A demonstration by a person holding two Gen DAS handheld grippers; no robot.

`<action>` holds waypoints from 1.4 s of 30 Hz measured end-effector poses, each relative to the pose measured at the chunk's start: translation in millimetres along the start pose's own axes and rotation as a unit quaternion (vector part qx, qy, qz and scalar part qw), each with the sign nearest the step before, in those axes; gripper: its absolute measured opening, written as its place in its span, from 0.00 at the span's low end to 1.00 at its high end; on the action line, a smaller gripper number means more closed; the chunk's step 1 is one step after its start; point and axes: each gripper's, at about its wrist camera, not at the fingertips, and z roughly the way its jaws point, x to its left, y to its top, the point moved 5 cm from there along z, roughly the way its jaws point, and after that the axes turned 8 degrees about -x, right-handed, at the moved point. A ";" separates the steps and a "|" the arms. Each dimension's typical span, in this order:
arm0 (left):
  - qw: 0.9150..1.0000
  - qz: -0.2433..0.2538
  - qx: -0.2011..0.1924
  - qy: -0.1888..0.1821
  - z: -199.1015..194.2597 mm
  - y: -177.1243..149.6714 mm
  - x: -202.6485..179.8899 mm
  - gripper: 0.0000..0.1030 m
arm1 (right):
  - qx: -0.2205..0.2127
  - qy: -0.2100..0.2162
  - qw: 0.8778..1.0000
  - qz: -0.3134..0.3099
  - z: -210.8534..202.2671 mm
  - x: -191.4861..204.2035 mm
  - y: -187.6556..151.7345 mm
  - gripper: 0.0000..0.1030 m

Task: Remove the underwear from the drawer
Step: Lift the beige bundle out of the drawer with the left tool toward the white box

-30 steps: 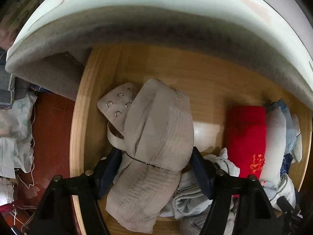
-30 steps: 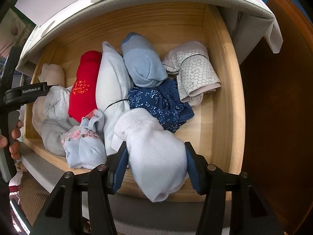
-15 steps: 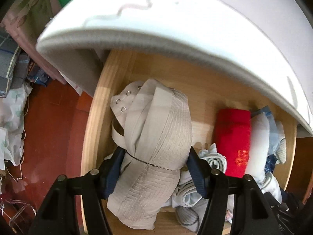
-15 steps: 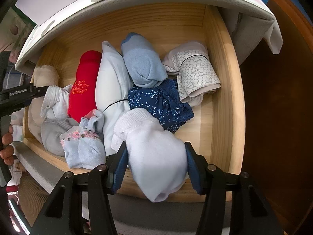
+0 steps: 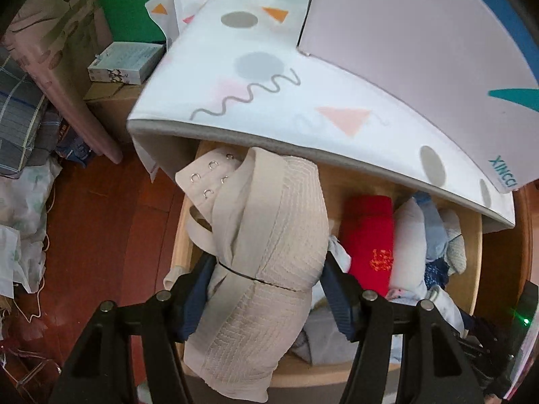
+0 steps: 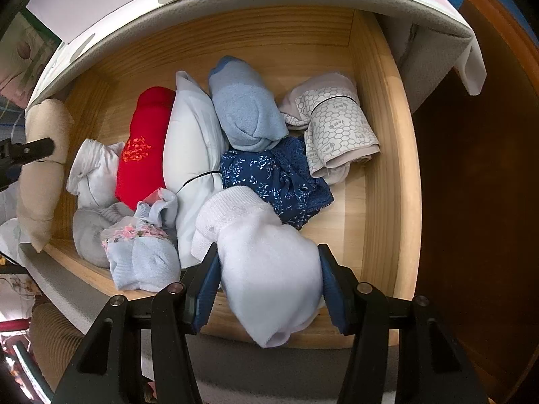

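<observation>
My left gripper [image 5: 266, 289] is shut on a rolled beige bra [image 5: 269, 235] with hook eyes, held above the left end of the open wooden drawer [image 5: 180, 235]. The bra also shows at the left edge of the right wrist view [image 6: 43, 168]. My right gripper [image 6: 267, 282] is shut on a white rolled sock bundle [image 6: 269, 269] at the drawer's front edge [image 6: 380, 235]. Inside lie a red roll [image 6: 141, 148], a pale blue pillow-like roll [image 6: 192, 155], a blue sock ball [image 6: 246, 107], navy floral underwear [image 6: 276, 178] and a honeycomb-print roll [image 6: 337, 128].
A white patterned tabletop [image 5: 286, 84] overhangs the drawer's back. Boxes [image 5: 121, 64], folded fabric and bags [image 5: 20, 185] crowd the red floor to the left. Small grey and light-blue sock bundles [image 6: 141, 252] lie at the drawer's front left. Dark wood panel [image 6: 471, 235] stands right.
My left gripper has lifted the beige bra up and back out of the drawer, so the tabletop's upper side now shows. My right gripper has stayed still, holding the white bundle.
</observation>
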 end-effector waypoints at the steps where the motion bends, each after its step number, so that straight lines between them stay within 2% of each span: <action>1: 1.000 0.001 -0.003 -0.002 -8.4 7.6 -2.7 0.62 | 0.000 0.000 1.000 0.000 -0.6 0.3 0.3 0.51; 6: 1.000 0.012 -0.016 -0.004 -39.4 18.0 -2.8 0.61 | -0.002 -0.002 1.000 -0.001 0.7 0.0 1.5 0.51; 17: 0.996 0.039 -0.083 -0.018 -118.0 39.3 -16.0 0.61 | -0.003 -0.004 1.000 -0.003 1.8 0.0 2.3 0.51; 22: 0.990 0.046 -0.130 -0.027 -166.2 71.0 -22.1 0.61 | -0.003 -0.006 1.000 -0.005 3.3 0.4 3.4 0.51; 29: 0.975 0.072 -0.206 -0.034 -224.3 139.9 -53.5 0.61 | -0.003 -0.007 1.000 -0.005 3.5 0.6 4.0 0.51; 33: 0.968 0.095 -0.227 -0.049 -232.3 182.3 -81.6 0.61 | -0.003 -0.007 1.000 -0.005 3.2 0.4 3.8 0.51; 38: 0.961 0.121 -0.239 -0.069 -214.8 235.7 -116.8 0.61 | -0.004 -0.005 1.000 -0.006 2.8 -1.8 3.6 0.51; 42: 0.964 0.119 -0.224 -0.080 -181.6 264.9 -136.3 0.61 | -0.003 0.005 1.000 0.006 1.8 -3.8 2.5 0.51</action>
